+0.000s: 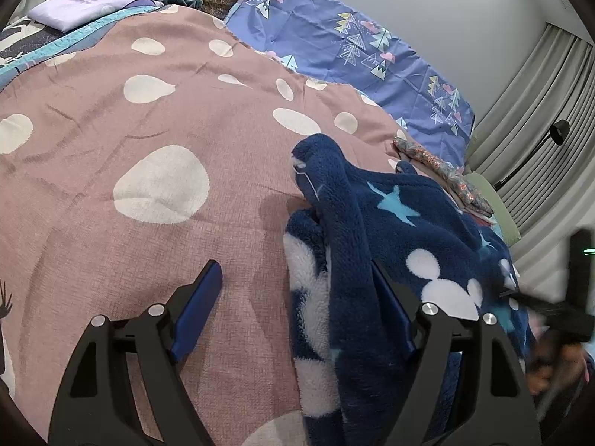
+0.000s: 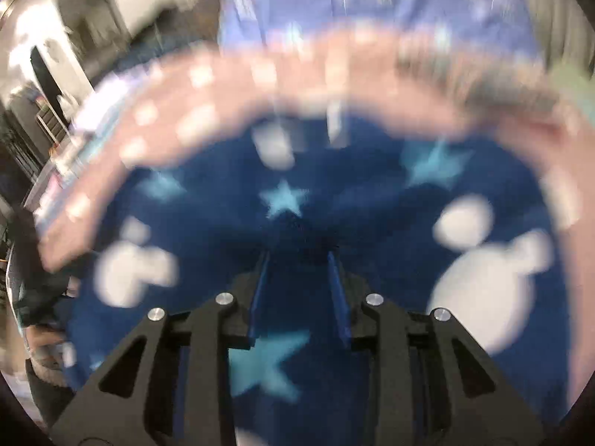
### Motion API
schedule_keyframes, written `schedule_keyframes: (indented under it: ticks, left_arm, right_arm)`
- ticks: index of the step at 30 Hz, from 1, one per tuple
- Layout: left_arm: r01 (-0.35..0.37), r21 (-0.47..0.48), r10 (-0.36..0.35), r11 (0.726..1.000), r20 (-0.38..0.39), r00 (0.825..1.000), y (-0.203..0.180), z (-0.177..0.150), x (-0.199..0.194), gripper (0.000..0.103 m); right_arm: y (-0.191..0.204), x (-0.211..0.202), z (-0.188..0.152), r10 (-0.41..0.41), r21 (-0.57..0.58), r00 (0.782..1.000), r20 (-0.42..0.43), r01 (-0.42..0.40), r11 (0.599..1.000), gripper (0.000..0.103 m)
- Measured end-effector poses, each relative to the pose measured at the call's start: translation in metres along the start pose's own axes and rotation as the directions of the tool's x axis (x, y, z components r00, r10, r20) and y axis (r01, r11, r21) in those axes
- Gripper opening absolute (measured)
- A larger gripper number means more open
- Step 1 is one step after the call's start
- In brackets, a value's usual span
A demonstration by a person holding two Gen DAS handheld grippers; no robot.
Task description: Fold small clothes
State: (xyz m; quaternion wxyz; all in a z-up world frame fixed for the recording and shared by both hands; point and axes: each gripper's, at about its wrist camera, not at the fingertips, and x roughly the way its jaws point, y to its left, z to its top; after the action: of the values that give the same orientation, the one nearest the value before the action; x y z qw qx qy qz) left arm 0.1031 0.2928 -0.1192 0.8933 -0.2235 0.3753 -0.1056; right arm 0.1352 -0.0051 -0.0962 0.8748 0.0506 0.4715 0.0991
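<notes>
A navy fleece garment (image 1: pixel 394 260) with light blue stars and white mouse-head shapes lies bunched on the pink spotted bedspread (image 1: pixel 156 193). My left gripper (image 1: pixel 293 271) is open over the bedspread; its left finger (image 1: pixel 197 312) is bare and the garment's fold drapes over its right finger (image 1: pixel 394 312). In the blurred right wrist view the same garment (image 2: pixel 297 193) fills the middle. My right gripper (image 2: pixel 299 256) has its jaws narrowly apart with navy fleece bunched between them. It also shows in the left wrist view (image 1: pixel 550 316) at the right edge.
A blue tree-print sheet (image 1: pixel 357 52) lies behind the bedspread. A folded floral cloth (image 1: pixel 442 171) sits at the right. A lilac folded cloth (image 1: pixel 81 7) lies far left. Curtains (image 1: pixel 539 111) hang on the right.
</notes>
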Motion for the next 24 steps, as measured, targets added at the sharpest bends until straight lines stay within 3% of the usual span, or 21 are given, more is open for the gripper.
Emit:
schedule_keyframes:
  ticks: [6, 8, 10, 12, 13, 14, 16, 19, 22, 24]
  left_arm:
    - [0.002, 0.001, -0.002, 1.0, -0.003, 1.0, 0.0, -0.001, -0.001, 0.081]
    - [0.002, 0.0, -0.002, 1.0, -0.003, 1.0, 0.0, -0.001, -0.001, 0.081]
    - [0.003, -0.001, -0.003, 1.0, -0.003, 1.0, 0.0, -0.001, -0.001, 0.081]
    - [0.002, 0.0, -0.002, 1.0, -0.003, 1.0, 0.0, -0.001, 0.0, 0.081]
    - [0.001, 0.001, -0.001, 1.0, -0.003, 1.0, 0.0, -0.001, -0.001, 0.081]
    - [0.001, 0.004, -0.001, 1.0, -0.003, 1.0, -0.001, -0.001, -0.001, 0.082]
    - [-0.007, 0.011, 0.008, 1.0, -0.006, 1.0, -0.002, -0.001, -0.001, 0.082]
    - [-0.004, 0.008, 0.005, 1.0, -0.006, 1.0, -0.002, -0.001, -0.001, 0.083]
    - [-0.004, 0.006, 0.004, 1.0, -0.004, 1.0, -0.002, -0.001, -0.001, 0.083]
    - [0.0, 0.002, 0.0, 1.0, -0.004, 1.0, -0.001, -0.001, -0.002, 0.083]
  right_arm:
    - [0.005, -0.029, 0.021, 0.022, 0.01, 0.999, 0.032, -0.023, 1.0, 0.034]
    - [0.014, -0.039, 0.036, -0.006, -0.042, 0.993, 0.117, 0.01, 0.999, 0.051]
    - [0.02, -0.031, 0.054, -0.055, -0.078, 0.987, 0.152, 0.067, 0.995, 0.052]
    - [0.009, 0.003, 0.063, -0.072, -0.044, 0.995, 0.073, 0.076, 0.996, 0.052]
    - [-0.002, 0.04, 0.064, -0.104, -0.025, 0.994, -0.024, 0.103, 0.994, 0.053]
    - [-0.008, 0.061, 0.06, -0.108, -0.049, 0.994, -0.035, 0.107, 0.993, 0.054]
    - [0.003, 0.052, 0.057, -0.141, -0.098, 0.989, 0.037, 0.144, 0.985, 0.054]
    - [0.011, 0.05, 0.054, -0.161, -0.15, 0.985, 0.07, 0.17, 0.974, 0.054]
    - [-0.004, 0.037, 0.062, -0.078, -0.062, 0.995, 0.06, 0.082, 0.995, 0.054]
    - [-0.007, 0.017, 0.054, -0.108, -0.043, 0.989, 0.098, 0.113, 0.993, 0.054]
